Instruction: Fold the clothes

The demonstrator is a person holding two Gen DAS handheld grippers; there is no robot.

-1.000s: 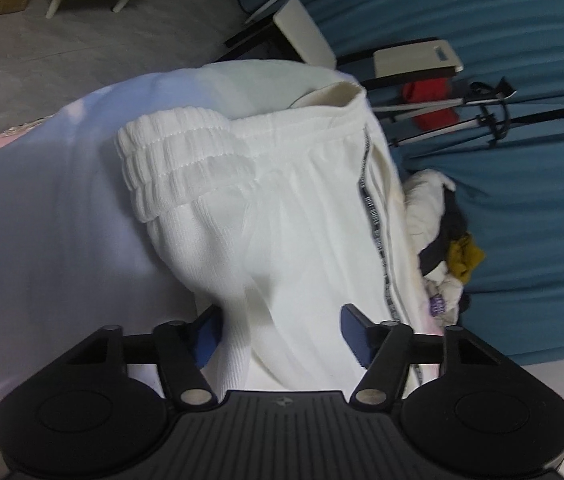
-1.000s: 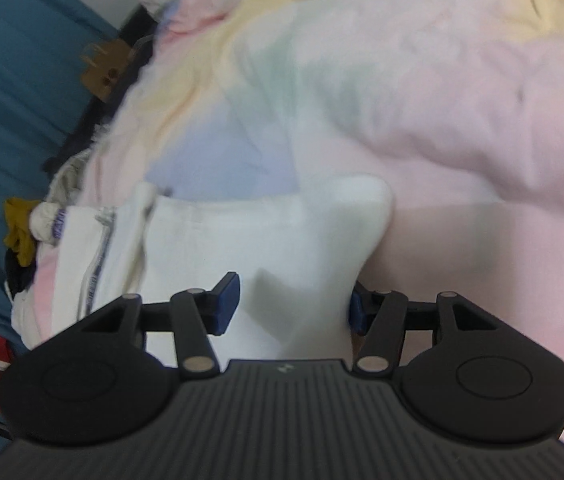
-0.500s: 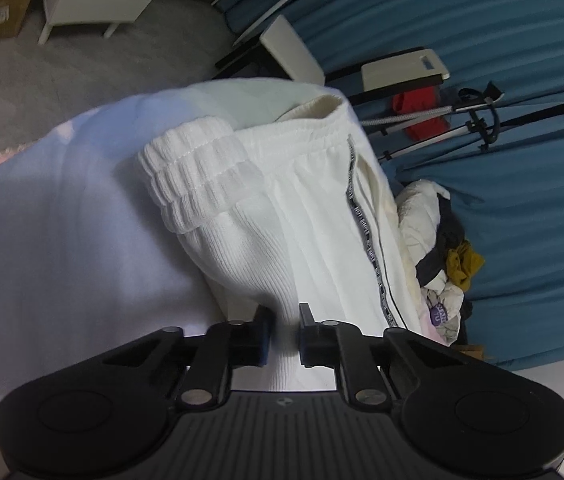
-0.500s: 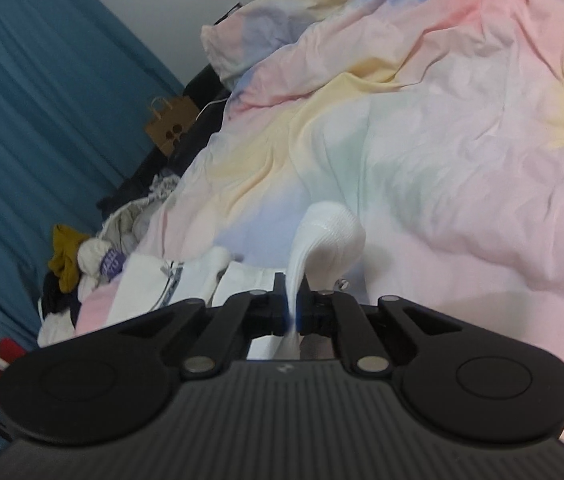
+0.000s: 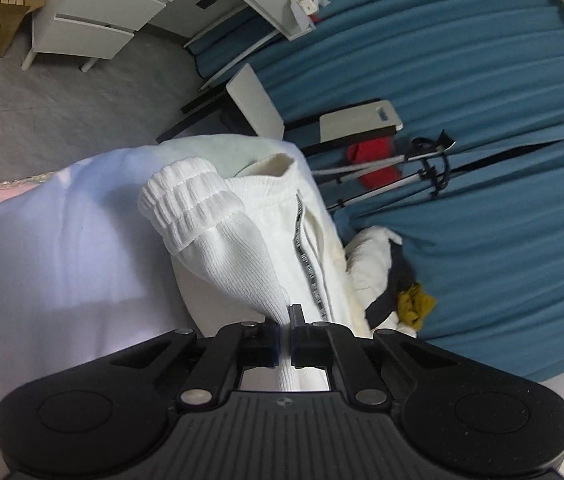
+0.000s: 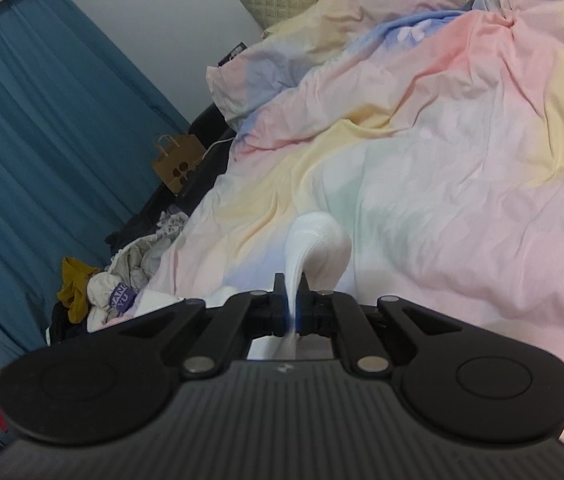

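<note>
A white ribbed garment (image 5: 225, 252) with an elastic cuffed band (image 5: 181, 204) lies on the bed, lifted at my end. My left gripper (image 5: 285, 336) is shut on a bunched fold of it. A cream piece with a black-and-white striped trim (image 5: 306, 256) lies under and beside it. In the right wrist view, my right gripper (image 6: 290, 312) is shut on another white fold of the garment (image 6: 318, 244), which rises in a rounded hump above the fingers. The part of the cloth between the two grippers is hidden by the gripper bodies.
The pastel duvet (image 6: 442, 152) covers the bed. A heap of other clothes (image 6: 121, 280) sits at the bed's edge by the blue curtain (image 5: 482, 200). A brown paper bag (image 6: 173, 164), a white drawer unit (image 5: 93, 20) and a metal stand (image 5: 402, 164) are around.
Both grippers went from open around the white cloth to shut on it. Both have since lifted and tilted up, raising the fabric off the bed.
</note>
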